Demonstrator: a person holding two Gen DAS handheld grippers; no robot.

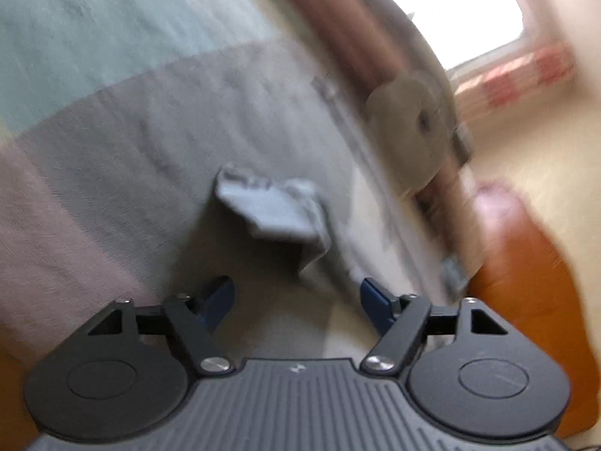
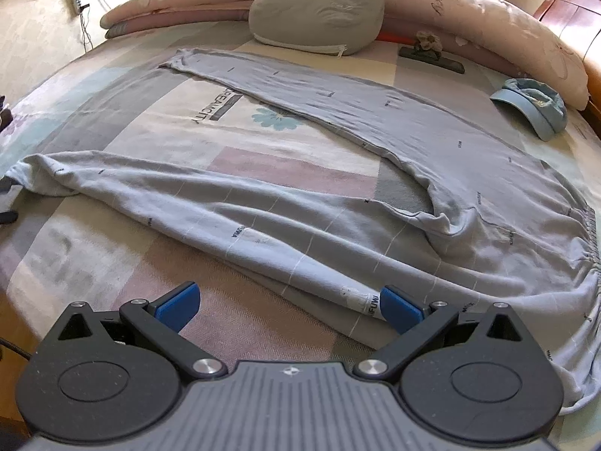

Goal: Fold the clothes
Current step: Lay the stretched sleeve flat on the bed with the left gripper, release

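left wrist view motion-blurred | trousers (image 2: pixel 338 203) waistband cut off (right edge) | cuff (image 1: pixel 270 206) smeared

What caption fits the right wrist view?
Open right gripper poised over light blue pants spread on the bed.

Black left gripper (image 1: pixel 296 302) with blue-padded fingers (image 1: pixel 219 300) spread wide; black right gripper (image 2: pixel 289 306) likewise spread, empty.

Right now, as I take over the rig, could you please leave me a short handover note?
Left claw: open, empty, facing a crumpled light-blue cuff; that view is blurred.
Right claw: open, empty, at the near leg's edge.
Pyjama trousers: spread on the bed, legs splayed apart, waistband on the right.
Done: laid out only, no fold yet.
Left: bring one leg over the other, then fold lengthwise.
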